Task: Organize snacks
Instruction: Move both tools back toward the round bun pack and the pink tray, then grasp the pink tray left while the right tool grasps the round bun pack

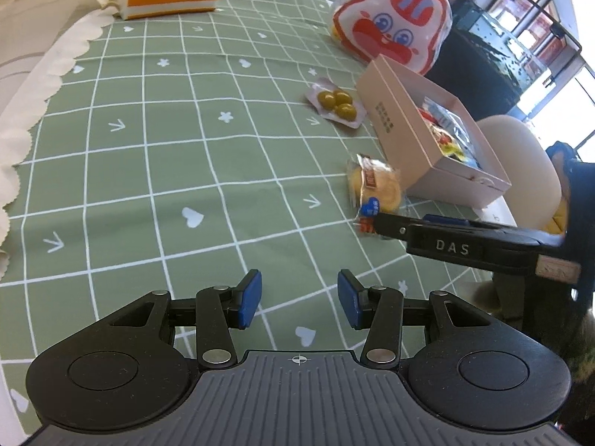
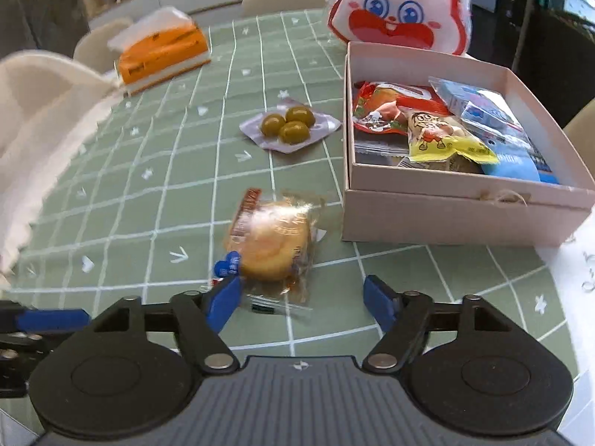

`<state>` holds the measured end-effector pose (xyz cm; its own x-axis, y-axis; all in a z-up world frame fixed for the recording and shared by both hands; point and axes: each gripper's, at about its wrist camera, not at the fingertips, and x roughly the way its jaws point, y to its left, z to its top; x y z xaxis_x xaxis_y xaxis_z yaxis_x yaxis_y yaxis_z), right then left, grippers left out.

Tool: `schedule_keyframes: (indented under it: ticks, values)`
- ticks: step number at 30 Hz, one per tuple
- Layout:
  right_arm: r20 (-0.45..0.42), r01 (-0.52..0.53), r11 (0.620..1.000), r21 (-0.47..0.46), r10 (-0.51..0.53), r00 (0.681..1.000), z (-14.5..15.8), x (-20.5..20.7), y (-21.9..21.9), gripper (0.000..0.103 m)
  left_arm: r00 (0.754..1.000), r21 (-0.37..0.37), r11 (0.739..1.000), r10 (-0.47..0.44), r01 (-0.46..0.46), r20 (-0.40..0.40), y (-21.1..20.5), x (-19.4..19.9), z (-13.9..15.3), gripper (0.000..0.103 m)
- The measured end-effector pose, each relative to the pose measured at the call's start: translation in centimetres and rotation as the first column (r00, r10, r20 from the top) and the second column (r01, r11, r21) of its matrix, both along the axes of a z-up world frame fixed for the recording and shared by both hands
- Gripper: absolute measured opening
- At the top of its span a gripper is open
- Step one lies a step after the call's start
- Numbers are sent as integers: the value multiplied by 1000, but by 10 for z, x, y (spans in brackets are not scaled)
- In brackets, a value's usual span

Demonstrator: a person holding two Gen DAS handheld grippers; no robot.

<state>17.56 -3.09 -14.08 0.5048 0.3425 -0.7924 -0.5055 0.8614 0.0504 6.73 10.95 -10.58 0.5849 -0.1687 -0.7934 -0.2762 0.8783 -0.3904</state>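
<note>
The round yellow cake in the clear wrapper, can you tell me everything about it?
The wrapped cake is a round, golden-yellow bun sealed in a crinkly clear plastic wrapper with a red label strip along one side and a small blue tag at its near end. It lies flat on the green checked tablecloth, just left of the pink box and apart from it. The right tongs stand open just short of it; one blue pad overlaps the wrapper's near edge.

Bright, even daylight fills both views, coming from the windows (image 1: pixel 535 26) at the far right, which are blown out to white. Shadows on the worktop (image 1: pixel 186 148) are soft and faint. Fisheye distortion bends the grid lines near the edges. The right wrist view is smeared with motion blur; glare glints off the wrapped cake (image 2: pixel 273 245).
</note>
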Motion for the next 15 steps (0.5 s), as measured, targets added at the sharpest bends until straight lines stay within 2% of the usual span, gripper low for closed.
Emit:
schedule_keyframes:
  ticks: [1, 2, 4, 8, 11, 15]
  values:
    - [-10, -24, 1000, 14, 24, 1000, 1, -3, 0, 50, 1000, -2, 1000, 10, -10, 1, 1, 1, 1, 50]
    - [-18, -44, 999, 22, 45, 999, 1, -6, 1, 42, 1000, -5, 1000, 21, -21, 2, 2, 1, 1, 50]
    - [-33, -90, 995, 41, 92, 995, 3, -15, 5, 39, 999, -16, 999, 44, -44, 12, 5, 4, 4, 50]
    - [-70, -159, 984, 78, 165, 984, 6, -29, 9, 39, 998, -24, 998, 53, -52, 35, 6, 13, 12, 50]
    - [-28, -164, 985, 61, 166, 986, 13, -38, 4, 45, 998, 12, 1000, 8, -8, 66, 3, 32, 23, 50]
    - [27, -122, 992, 27, 121, 992, 21, -46, -17, 50, 987, 74, 997, -13, 1, 162, 13, 74, 47, 50]
